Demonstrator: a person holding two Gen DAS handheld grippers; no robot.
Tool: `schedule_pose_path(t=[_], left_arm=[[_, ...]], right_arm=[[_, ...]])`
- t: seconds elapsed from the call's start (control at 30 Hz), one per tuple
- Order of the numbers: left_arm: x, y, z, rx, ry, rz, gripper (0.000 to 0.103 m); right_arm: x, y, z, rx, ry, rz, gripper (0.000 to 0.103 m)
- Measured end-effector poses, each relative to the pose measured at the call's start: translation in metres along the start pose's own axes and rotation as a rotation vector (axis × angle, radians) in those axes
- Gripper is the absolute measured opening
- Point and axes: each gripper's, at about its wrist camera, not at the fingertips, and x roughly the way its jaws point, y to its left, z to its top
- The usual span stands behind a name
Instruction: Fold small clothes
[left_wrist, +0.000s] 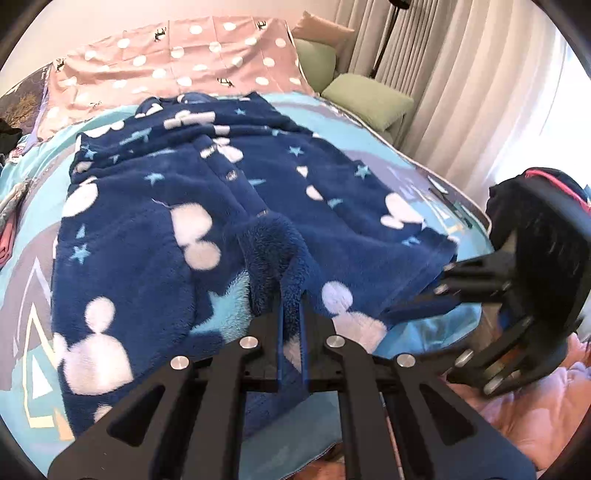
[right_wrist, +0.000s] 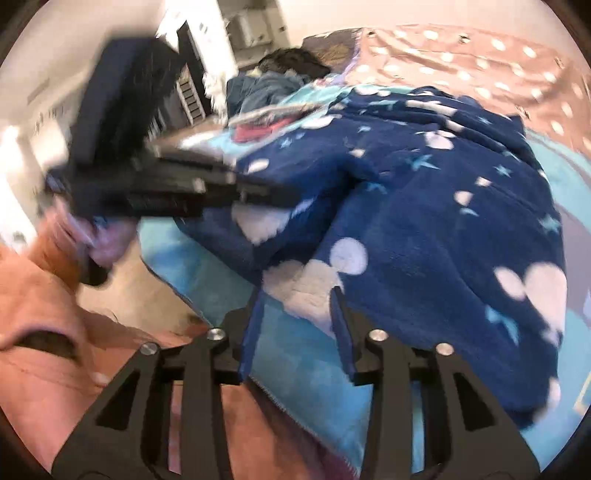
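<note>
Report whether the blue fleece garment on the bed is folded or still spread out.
Mostly spread: the blue fleece garment lies rumpled across the bed cover, with only its near edge bunched up in the shut left claw.

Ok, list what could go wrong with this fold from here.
1. The left gripper is shut on only a small pinch of the fleece garment; the thick pile may slip out when lifted.
2. The right gripper is open at the hem with nothing clamped, so a one-sided lift would probably skew the fold.
3. The garment already lies bunched on the blue bedcover; folding now could trap wrinkles.
</note>
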Motion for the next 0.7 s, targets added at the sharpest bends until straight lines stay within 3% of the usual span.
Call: schedule_pose_path(t=[0.1, 0.13, 0.17, 0.27, 0.37, 0.5, 0.6, 0.7], left_arm=[[-0.003, 0.0, 0.001, 0.0, -0.012, -0.002, 0.007], [-0.004, 0.0, 0.001, -0.003, -0.016, -0.009, 0.007], [-0.005, 0.0, 0.002, -0.005, -0.02, -0.02, 0.007], [-0.013, 0.001, 0.004, -0.015, -0.045, -0.056, 0.007], [-0.023, 0.001, 0.008, -0.019, -0.073, -0.112, 0.007], [-0.025, -0.009, 0.01, 0.01, -0.069, -0.207, 0.007], [-0.011, -0.02, 0.006, 0.05, -0.023, -0.202, 0.007], [0.005, -0.024, 0.0, 0.055, 0.043, -0.201, 0.007]], right_arm=[[0.017, 0.001, 0.001, -0.033, 0.038, -0.068, 0.042], [0.02, -0.001, 0.001, -0.025, 0.042, -0.08, 0.029], [0.023, -0.006, 0.003, 0.002, 0.046, -0.089, 0.023], [0.02, -0.014, 0.008, 0.058, 0.027, -0.043, 0.015], [0.006, -0.007, 0.014, 0.08, -0.041, 0.093, 0.015], [0.026, -0.004, 0.011, 0.081, 0.036, 0.095, 0.023], [0.024, -0.017, 0.0, 0.157, 0.029, 0.165, 0.031], [-0.012, -0.031, -0.011, 0.199, -0.029, 0.193, 0.034]])
